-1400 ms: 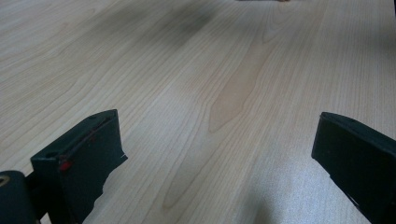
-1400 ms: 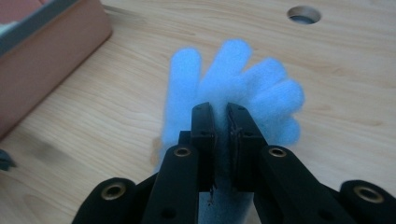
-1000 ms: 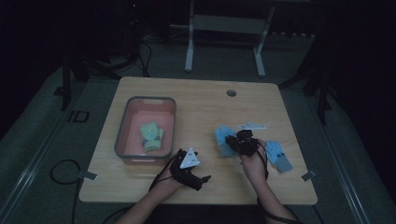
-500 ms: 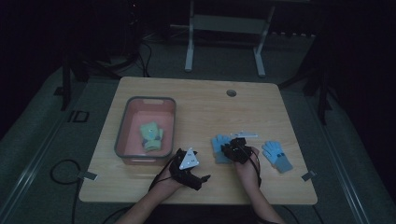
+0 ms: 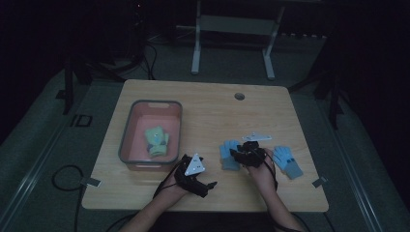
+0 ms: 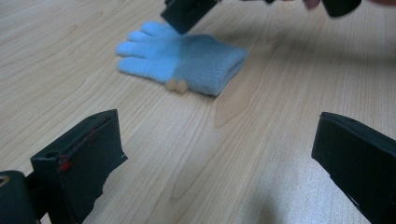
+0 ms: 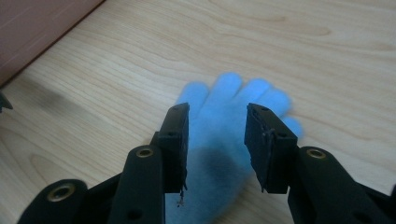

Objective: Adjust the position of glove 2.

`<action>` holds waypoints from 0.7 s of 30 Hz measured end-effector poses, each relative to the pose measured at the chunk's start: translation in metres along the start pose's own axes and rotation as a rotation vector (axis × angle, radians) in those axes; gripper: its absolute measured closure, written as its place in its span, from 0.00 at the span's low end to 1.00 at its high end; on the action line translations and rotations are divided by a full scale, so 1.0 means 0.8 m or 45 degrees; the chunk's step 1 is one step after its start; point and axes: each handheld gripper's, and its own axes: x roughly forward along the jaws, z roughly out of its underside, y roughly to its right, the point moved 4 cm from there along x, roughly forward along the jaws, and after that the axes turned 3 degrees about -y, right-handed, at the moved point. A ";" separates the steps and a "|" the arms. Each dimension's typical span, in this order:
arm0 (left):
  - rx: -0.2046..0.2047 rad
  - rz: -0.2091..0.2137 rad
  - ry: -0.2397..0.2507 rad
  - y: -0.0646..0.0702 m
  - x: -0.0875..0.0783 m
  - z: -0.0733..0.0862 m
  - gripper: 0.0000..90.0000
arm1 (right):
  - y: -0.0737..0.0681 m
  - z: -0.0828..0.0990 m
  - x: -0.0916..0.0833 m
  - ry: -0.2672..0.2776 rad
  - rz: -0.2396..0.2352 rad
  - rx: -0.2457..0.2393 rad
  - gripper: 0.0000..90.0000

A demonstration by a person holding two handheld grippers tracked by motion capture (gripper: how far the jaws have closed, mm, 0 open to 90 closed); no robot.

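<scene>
Partly, the right claw [image 7: 215, 140] hides the blue glove [image 7: 233, 93].

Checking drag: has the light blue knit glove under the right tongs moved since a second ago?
Yes. The light blue knit glove now lies nearer the pink plastic bin, with the right tongs.

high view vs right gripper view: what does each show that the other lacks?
High view alone: the second blue glove to the right, the green glove in the pink bin, and the left gripper. Right gripper view alone: the right gripper fingers apart, their pads off the knit. Both: the blue glove under that gripper, lying on the wooden table.
</scene>
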 end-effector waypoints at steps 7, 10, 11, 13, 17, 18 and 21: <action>0.000 0.001 0.007 0.001 -0.001 -0.001 0.02 | 0.022 -0.010 -0.024 0.021 -0.018 -0.044 0.67; 0.002 0.004 0.004 0.001 -0.001 -0.001 0.02 | 0.027 -0.010 -0.027 0.028 -0.017 -0.048 0.67; 0.004 0.005 0.004 0.001 0.000 0.000 0.02 | 0.032 -0.010 -0.031 0.031 -0.019 -0.048 0.67; 0.003 0.006 0.003 0.002 0.000 0.000 0.02 | 0.050 -0.010 -0.044 0.045 -0.004 -0.079 0.67; 0.005 0.006 0.002 0.001 0.000 0.000 0.02 | 0.069 -0.006 -0.056 0.047 0.008 -0.105 0.67; 0.003 0.006 0.003 0.001 0.000 0.000 0.02 | 0.074 -0.004 -0.059 0.043 0.011 -0.100 0.67; 0.004 0.005 0.002 0.001 0.000 0.000 0.02 | 0.092 0.003 -0.067 0.045 0.021 -0.072 0.67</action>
